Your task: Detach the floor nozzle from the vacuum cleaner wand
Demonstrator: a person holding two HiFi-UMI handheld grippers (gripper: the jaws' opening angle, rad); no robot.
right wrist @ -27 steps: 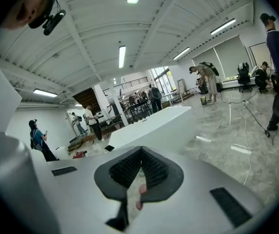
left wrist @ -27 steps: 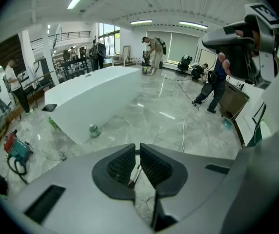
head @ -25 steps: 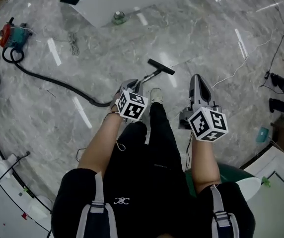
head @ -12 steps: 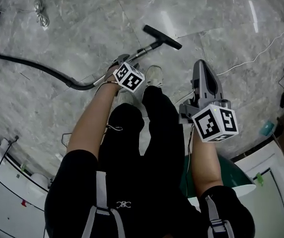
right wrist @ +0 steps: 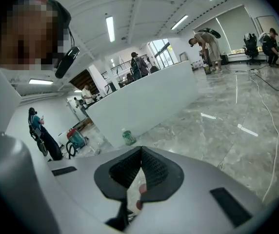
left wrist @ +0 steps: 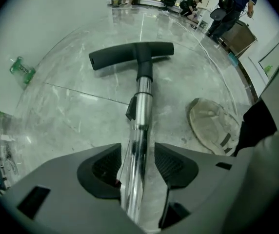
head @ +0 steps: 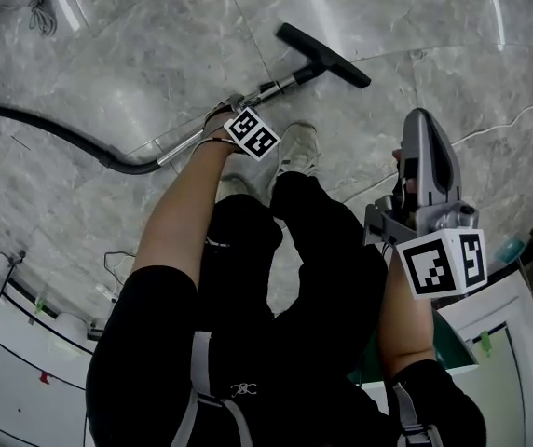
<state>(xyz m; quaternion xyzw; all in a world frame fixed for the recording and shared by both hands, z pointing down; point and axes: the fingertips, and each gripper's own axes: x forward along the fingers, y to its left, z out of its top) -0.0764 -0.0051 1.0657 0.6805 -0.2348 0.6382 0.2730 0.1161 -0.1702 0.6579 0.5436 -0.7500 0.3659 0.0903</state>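
A black floor nozzle (head: 322,54) (left wrist: 129,54) lies on the marble floor, joined to a shiny metal wand (head: 276,87) (left wrist: 142,106) that runs back to a dark hose (head: 61,138). My left gripper (head: 227,112) (left wrist: 135,165) points straight down over the wand. Its jaws are opening and straddle the tube, and the pads do not press on it. A black clip (left wrist: 130,110) sits on the wand just ahead of the jaws. My right gripper (head: 422,133) (right wrist: 140,167) hangs to the right, well above the floor, shut with nothing in it.
A pale shoe (head: 299,147) (left wrist: 212,126) stands on the floor right of the wand. A green bottle (left wrist: 21,69) (right wrist: 128,137) stands by a white counter (right wrist: 144,101). A thin cable (head: 518,110) crosses the floor at right. People work in the far background.
Both grippers have sunk toward the floor as the person bent down. The left one has dropped onto the wand. The nozzle and wand look nearer and larger.
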